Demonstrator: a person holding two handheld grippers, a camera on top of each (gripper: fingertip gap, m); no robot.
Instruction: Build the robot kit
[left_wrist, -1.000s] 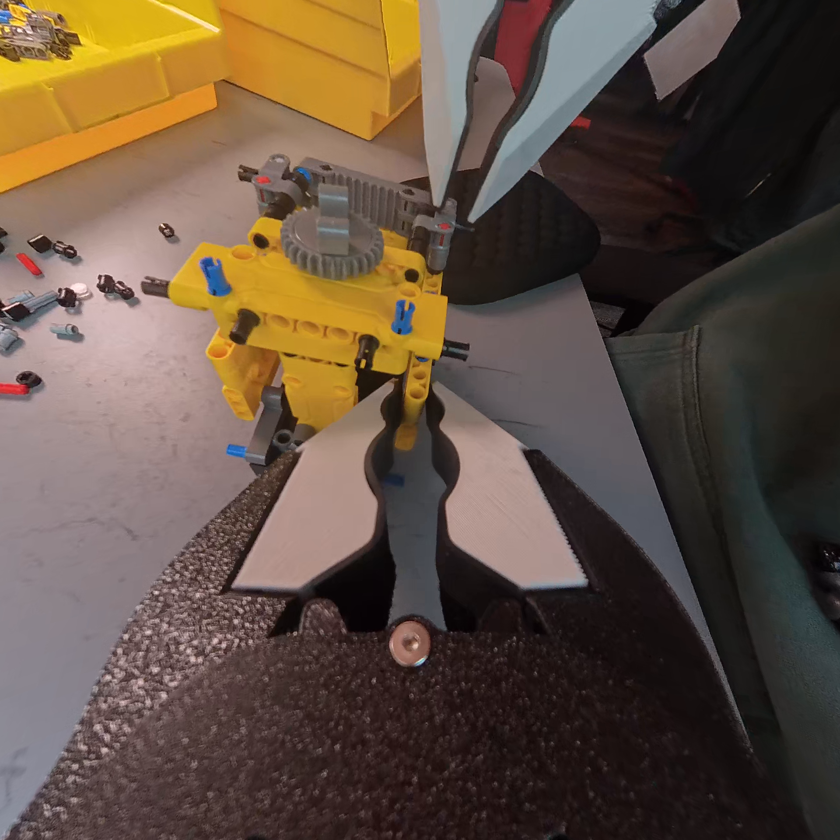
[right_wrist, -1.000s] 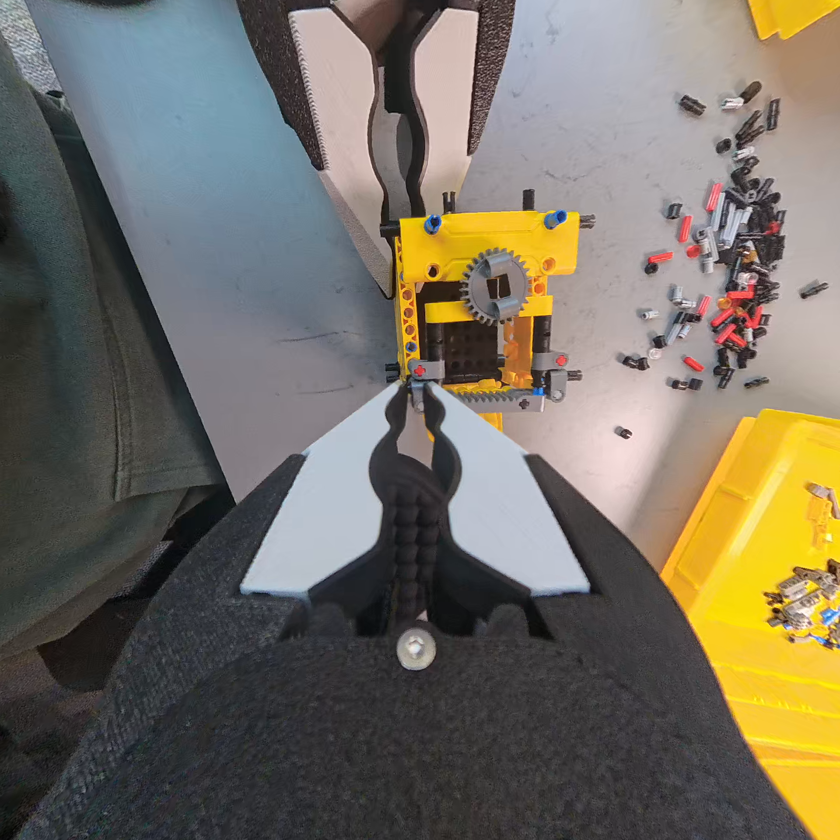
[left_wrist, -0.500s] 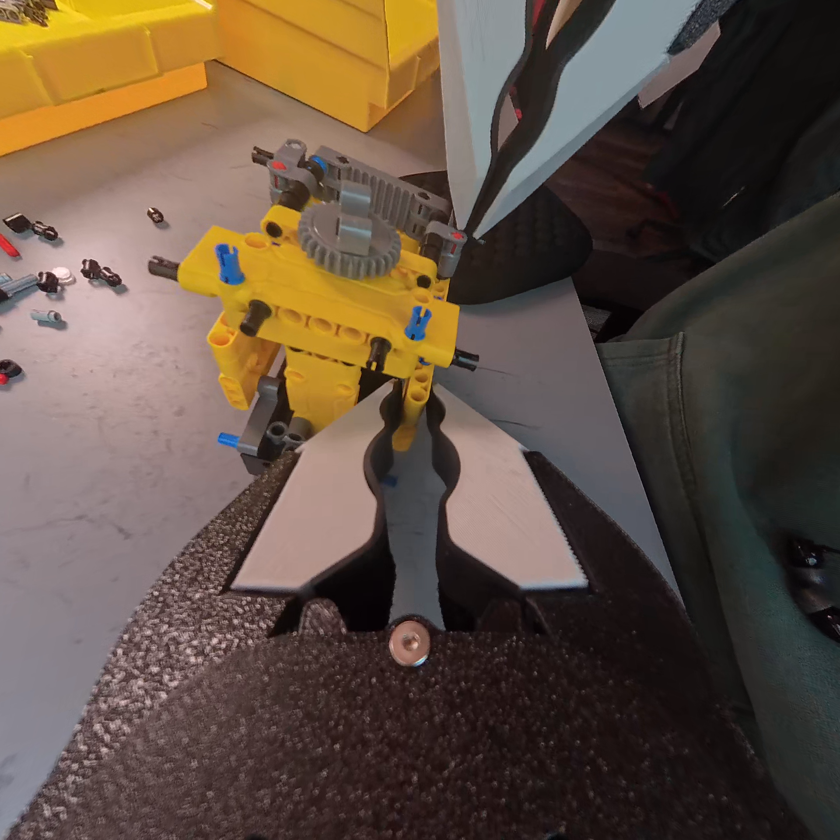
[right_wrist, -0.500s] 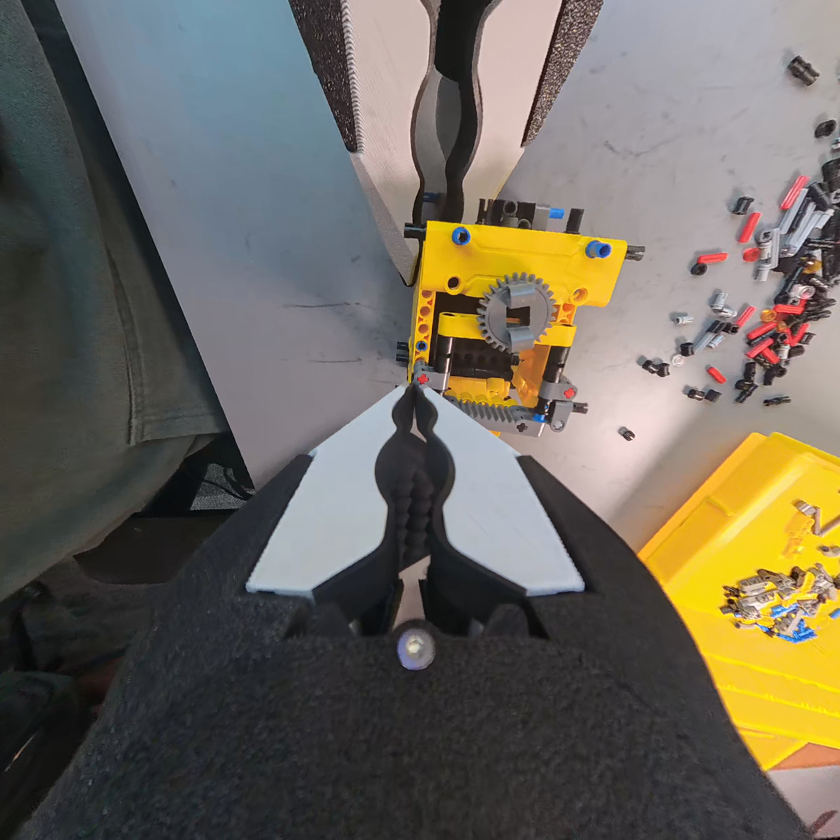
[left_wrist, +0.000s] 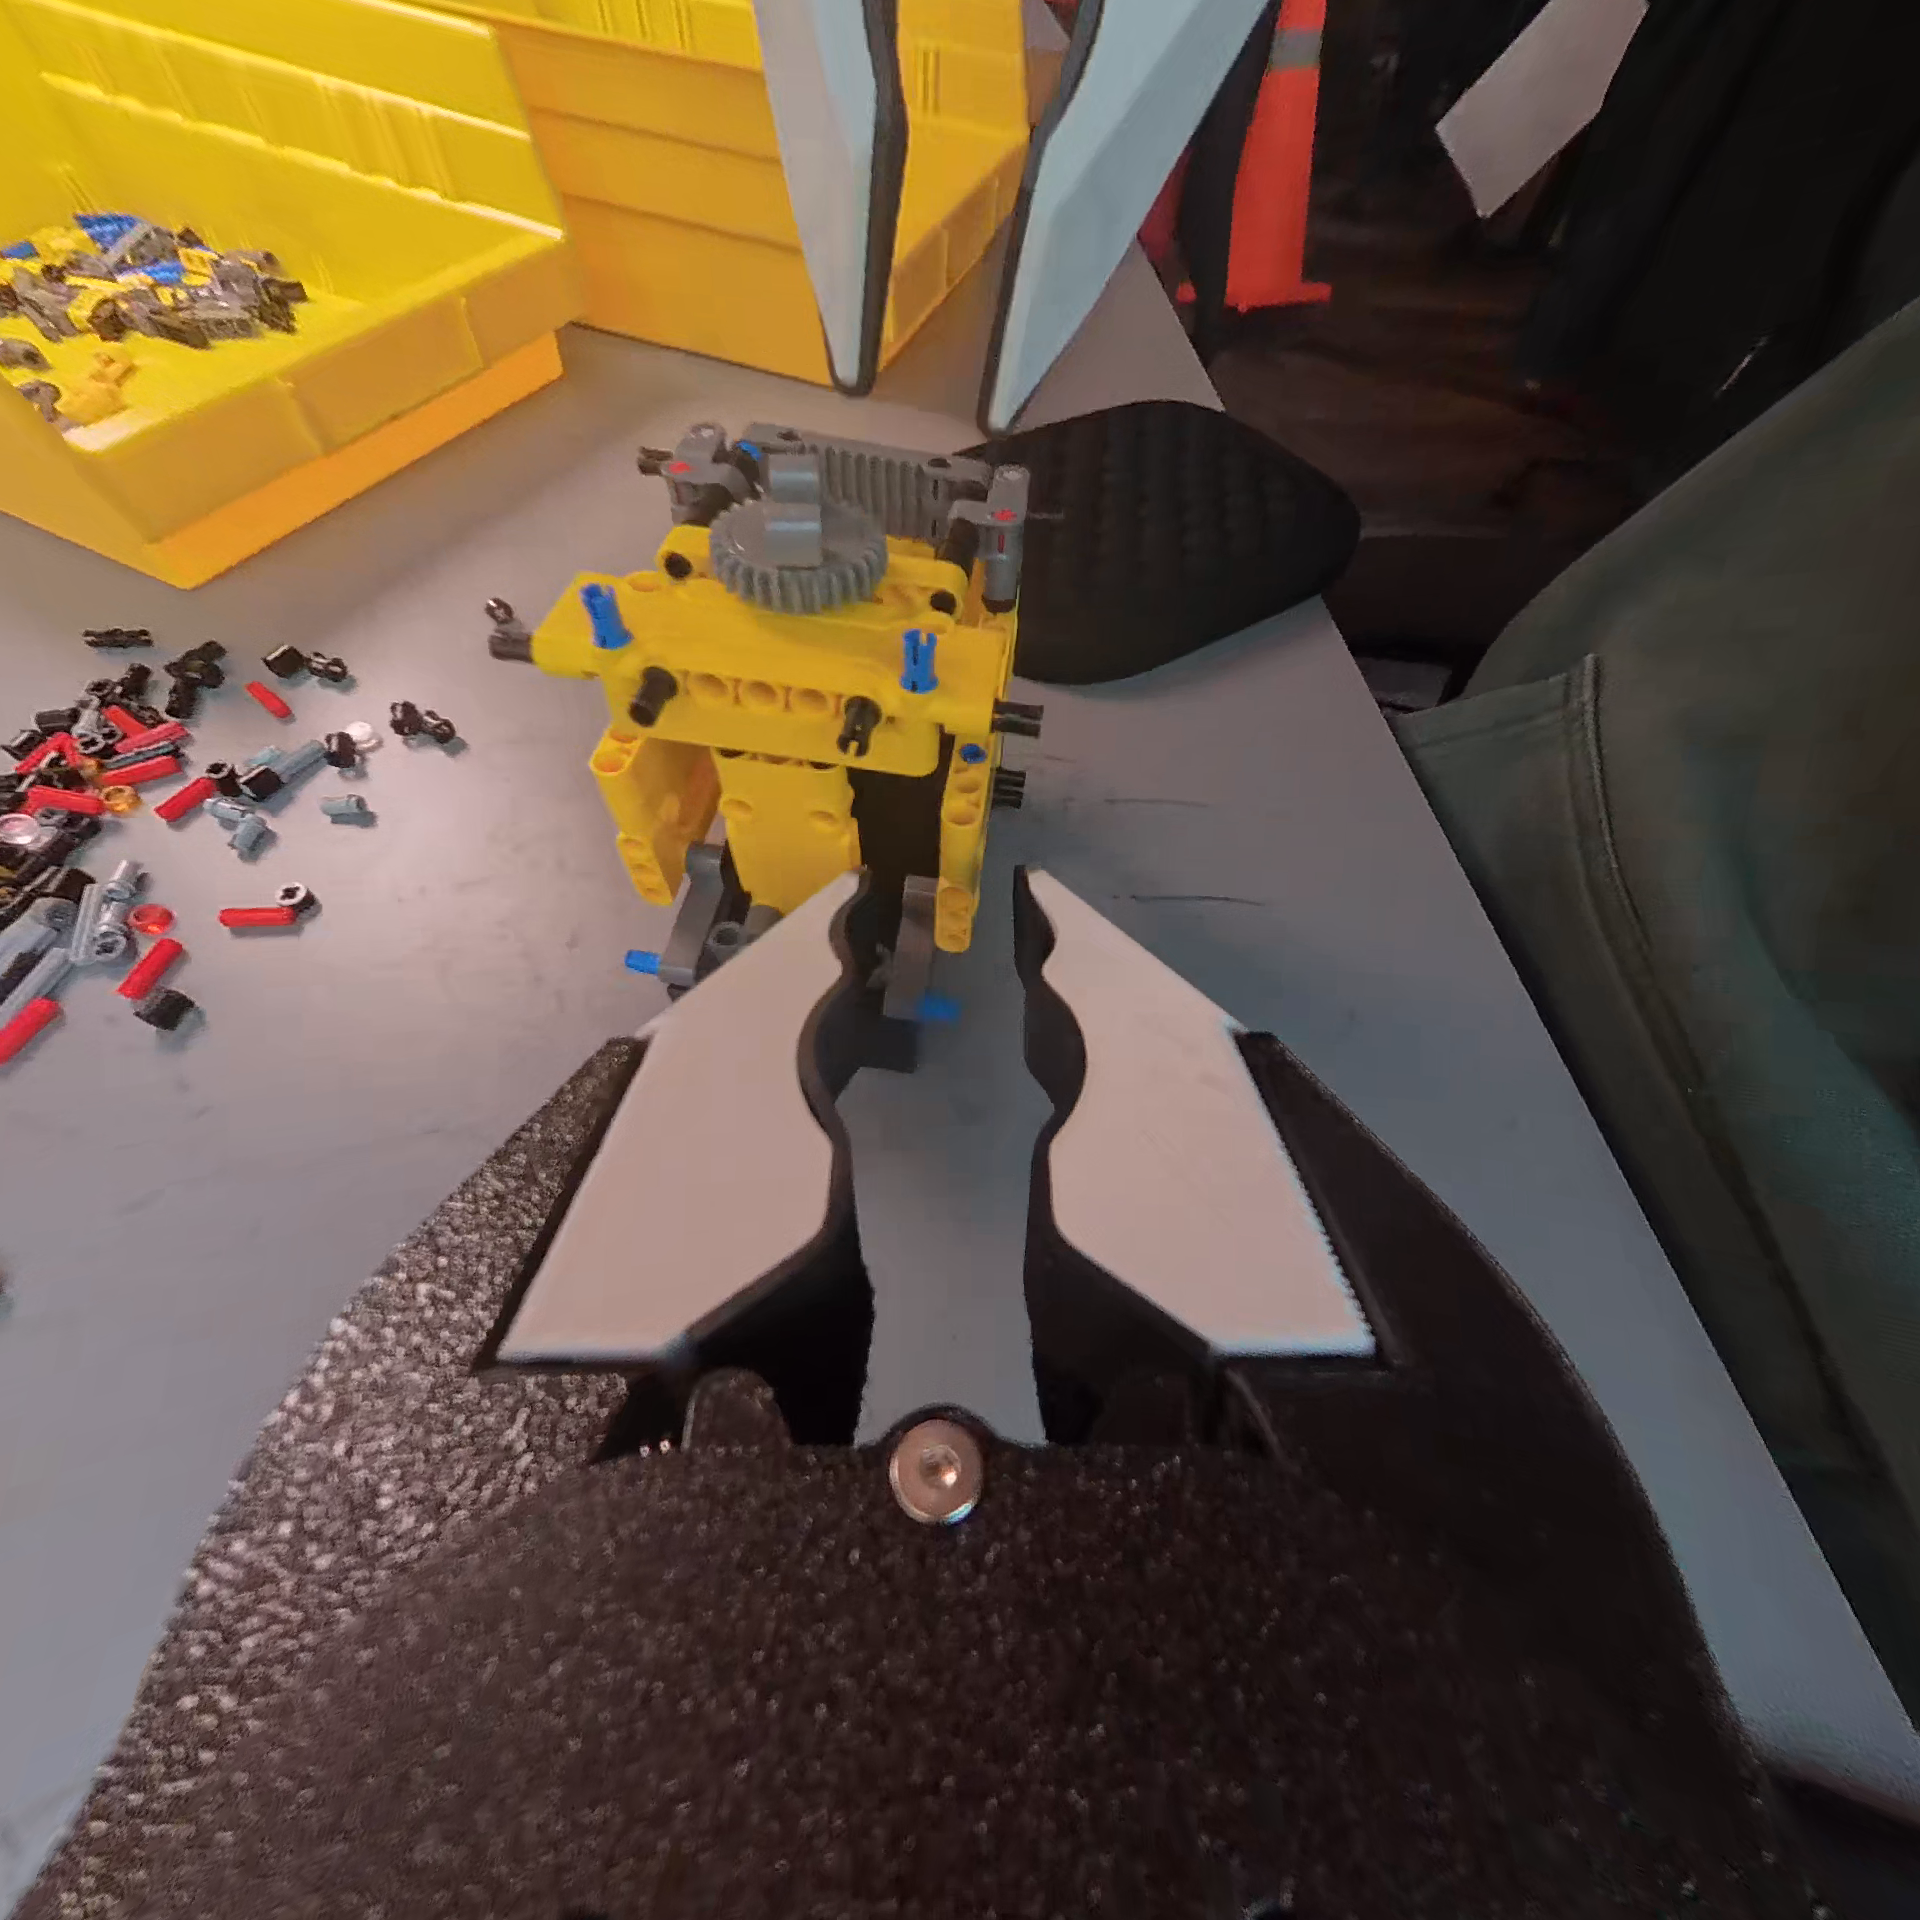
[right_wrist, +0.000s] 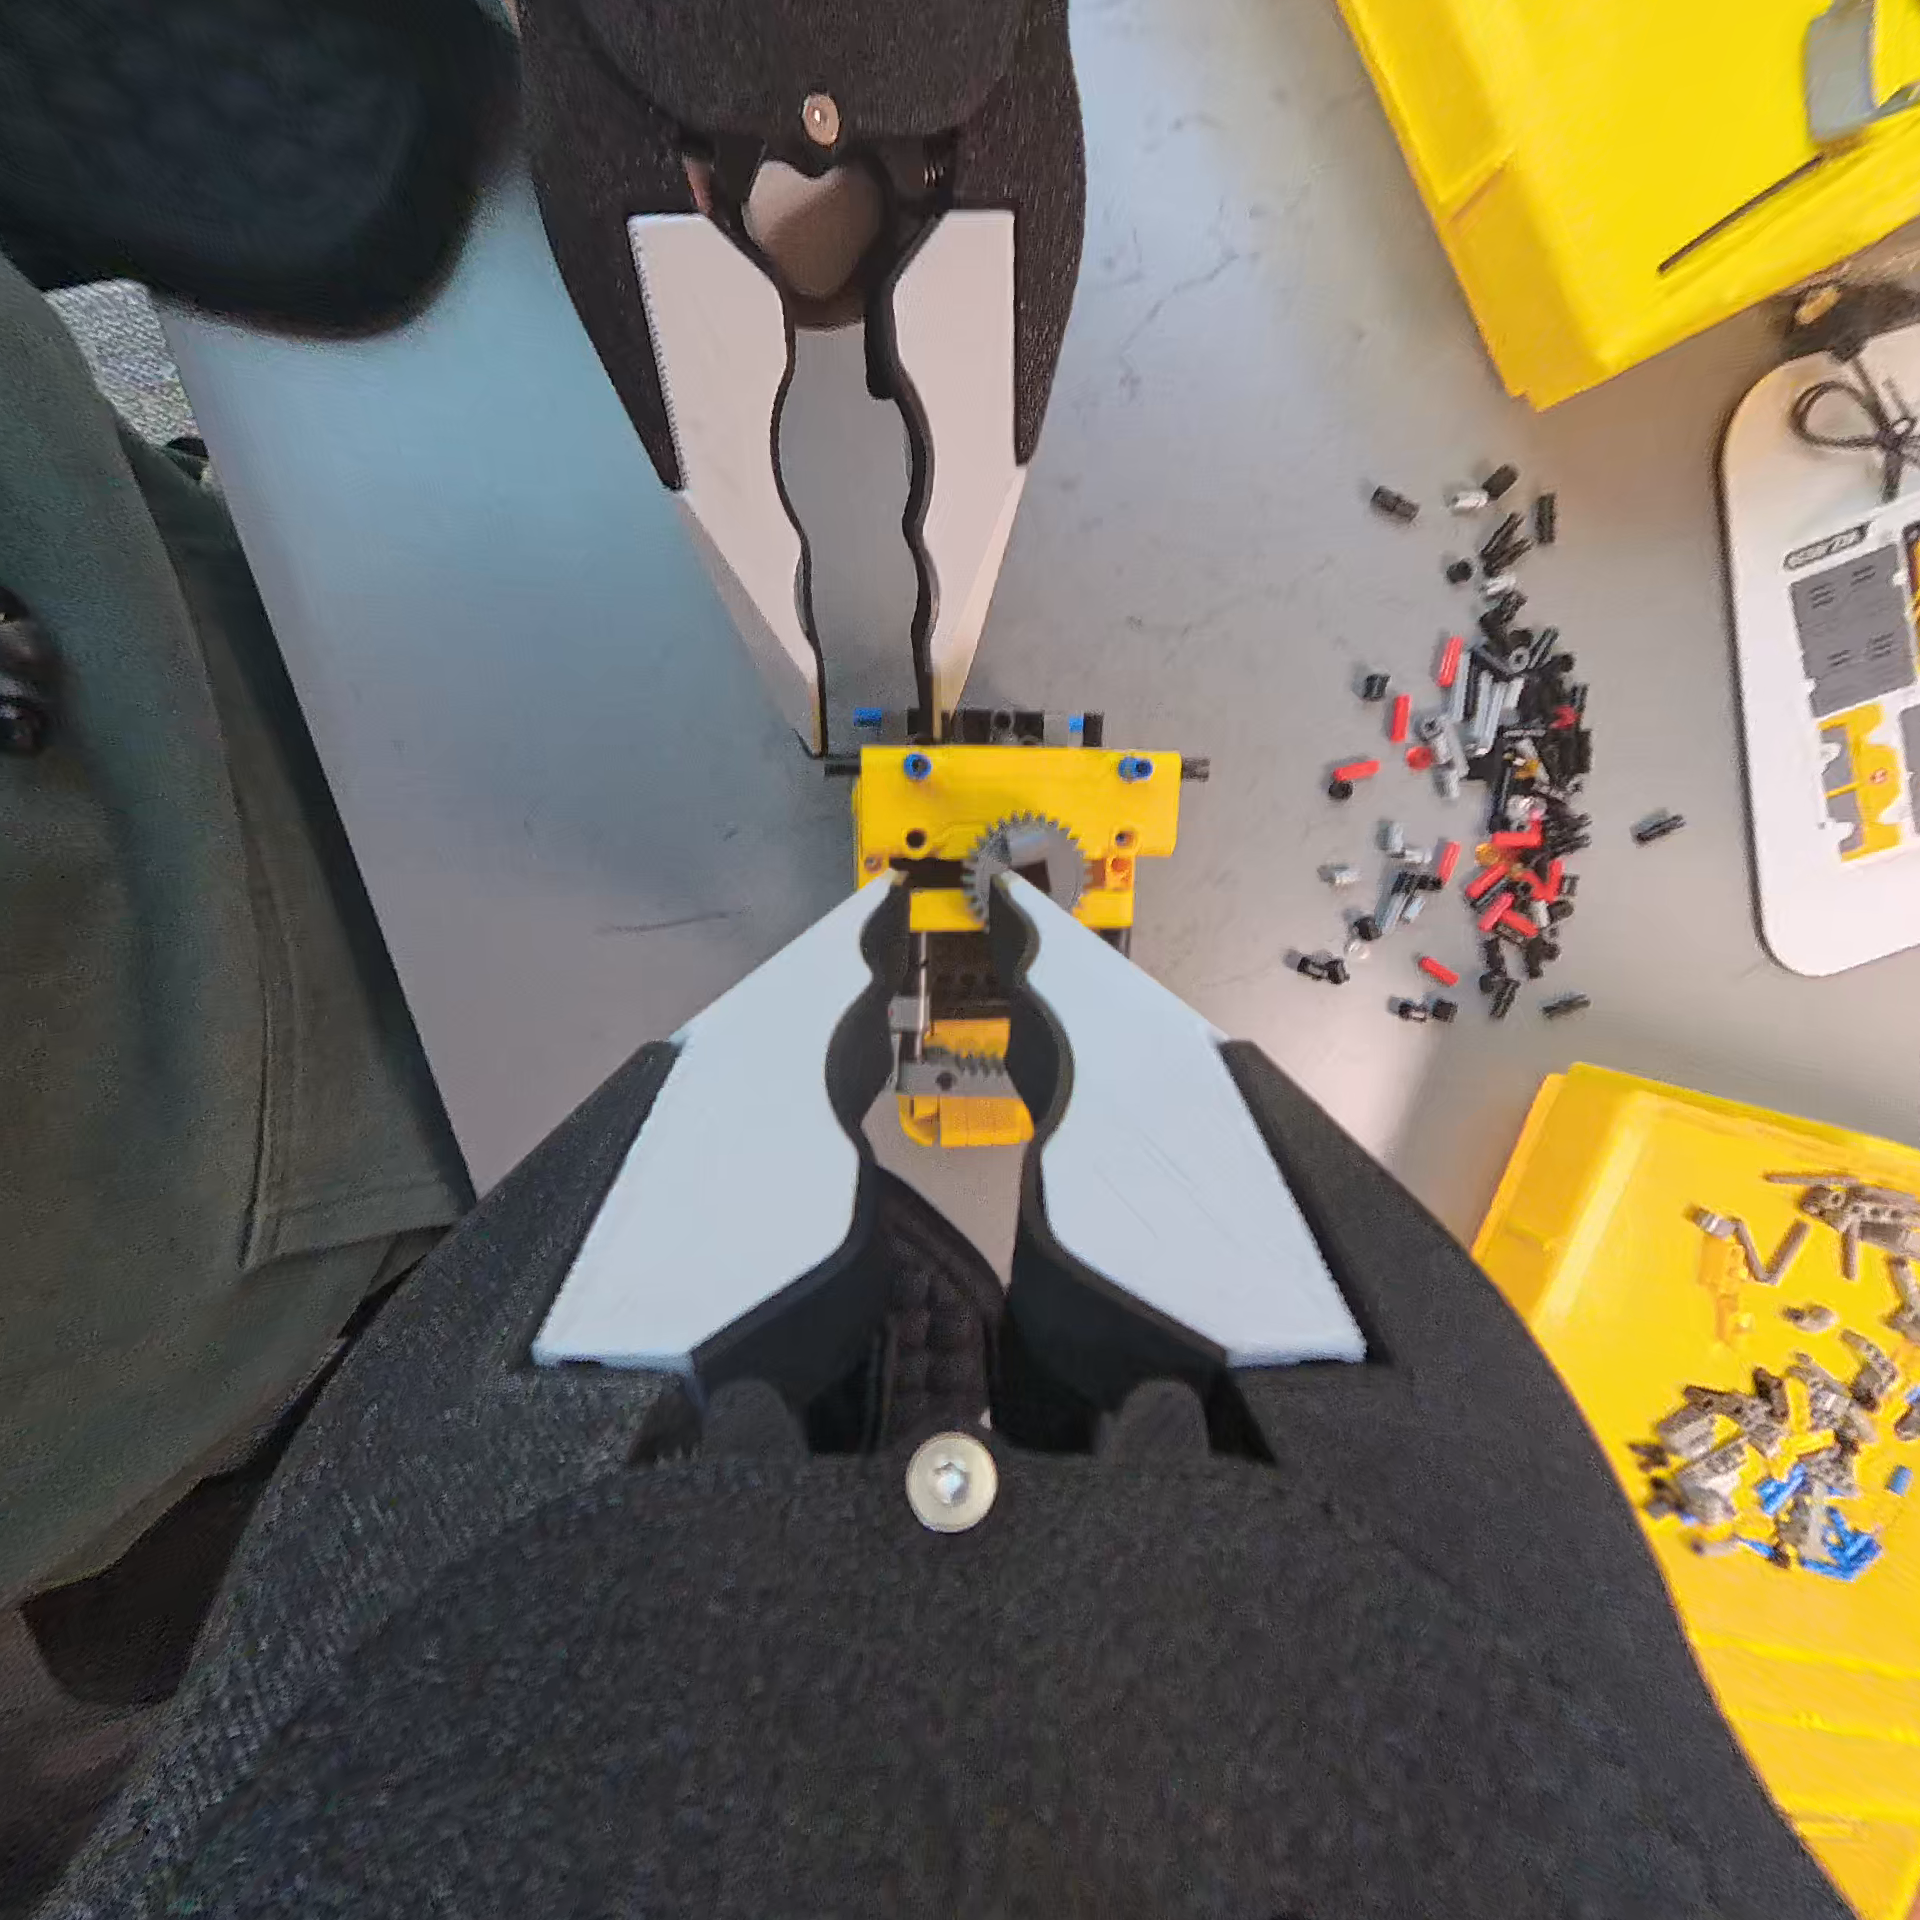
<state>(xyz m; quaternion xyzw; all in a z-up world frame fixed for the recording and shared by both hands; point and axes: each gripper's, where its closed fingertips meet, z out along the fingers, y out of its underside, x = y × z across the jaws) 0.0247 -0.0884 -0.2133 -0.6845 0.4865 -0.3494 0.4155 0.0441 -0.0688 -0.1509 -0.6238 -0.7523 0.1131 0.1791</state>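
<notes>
A yellow brick-built model (left_wrist: 790, 675) with a grey gear (left_wrist: 798, 566) and a grey toothed rack on top stands on the grey table (left_wrist: 364, 1091). My left gripper (left_wrist: 935, 883) is open. Its tips stand either side of the model's lower yellow beam with a gap on each side. My right gripper (right_wrist: 945, 878) is open and hovers over the model (right_wrist: 1018, 800), with its tips beside the gear (right_wrist: 1023, 847). The right gripper also shows in the left wrist view (left_wrist: 925, 405), open, above the rack. The left gripper shows in the right wrist view (right_wrist: 883, 727), open, at the model's far side.
Loose small red, black and grey parts (left_wrist: 104, 769) (right_wrist: 1496, 779) lie beside the model. Yellow bins (left_wrist: 312, 343) (right_wrist: 1766, 1455) hold more parts. A white printed sheet (right_wrist: 1839, 675) lies at the right. A person's green garment (right_wrist: 156, 935) is at the table's edge. Left tips to right tips: about 8 centimetres.
Both grippers have opened: the left let go of the yellow beam, the right let go of the grey corner piece. The right gripper rose over the model. The left drew back a little.
</notes>
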